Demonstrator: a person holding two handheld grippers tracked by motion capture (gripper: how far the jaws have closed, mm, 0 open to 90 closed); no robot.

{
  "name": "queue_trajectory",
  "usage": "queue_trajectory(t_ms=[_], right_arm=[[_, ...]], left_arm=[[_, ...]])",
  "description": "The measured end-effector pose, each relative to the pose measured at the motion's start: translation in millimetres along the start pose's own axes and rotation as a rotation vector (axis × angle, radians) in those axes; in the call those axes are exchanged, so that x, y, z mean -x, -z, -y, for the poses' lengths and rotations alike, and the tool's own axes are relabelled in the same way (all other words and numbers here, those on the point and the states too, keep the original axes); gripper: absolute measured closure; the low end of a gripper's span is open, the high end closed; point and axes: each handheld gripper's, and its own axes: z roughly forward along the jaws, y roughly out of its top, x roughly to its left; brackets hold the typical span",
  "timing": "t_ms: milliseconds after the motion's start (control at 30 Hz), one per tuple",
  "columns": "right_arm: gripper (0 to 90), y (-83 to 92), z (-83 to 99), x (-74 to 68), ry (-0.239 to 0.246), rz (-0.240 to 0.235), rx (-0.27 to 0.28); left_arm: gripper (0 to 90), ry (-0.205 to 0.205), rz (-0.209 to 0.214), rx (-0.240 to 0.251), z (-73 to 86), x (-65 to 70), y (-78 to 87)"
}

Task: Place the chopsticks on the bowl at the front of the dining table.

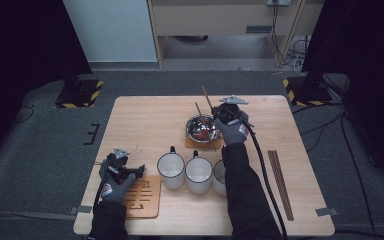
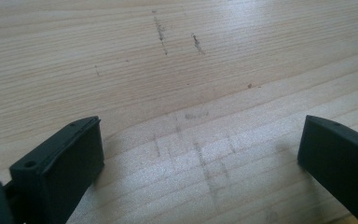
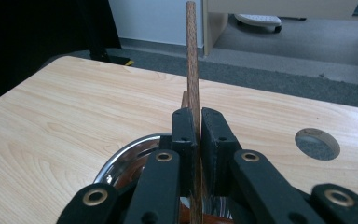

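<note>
Right gripper point(image 3: 196, 140): black jaws clenched on one slim brown wooden chopstick point(image 3: 191, 56), rising upright above the shiny round steel bowl point(image 3: 126, 163) just beneath. High view adds a second chopstick point(image 1: 200, 116) leaning in that bowl, three white mugs point(image 1: 171, 169). Left gripper point(image 2: 200, 154): jaws spread wide over bare pale-grained table point(image 2: 168, 56).

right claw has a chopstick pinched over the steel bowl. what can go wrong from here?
1. The right claw grips the chopstick on a thin line between its pads; the stick could pivot or slip as its tip goes into the steel bowl.
2. The bowl sits on a small coaster; a sideways push could slide or tip it.
3. The sleeve passes close over the mugs and might knock one.
</note>
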Motion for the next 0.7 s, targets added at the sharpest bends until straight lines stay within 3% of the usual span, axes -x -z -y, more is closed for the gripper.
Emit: queue_trajectory(t_ms=[700], right_arm=[[84.3, -33.7, 21.1, -6.3, -0.016, 0.006, -0.064]], left_arm=[[0.0, 0.000, 0.000, 0.000, 0.0, 0.0, 0.0]])
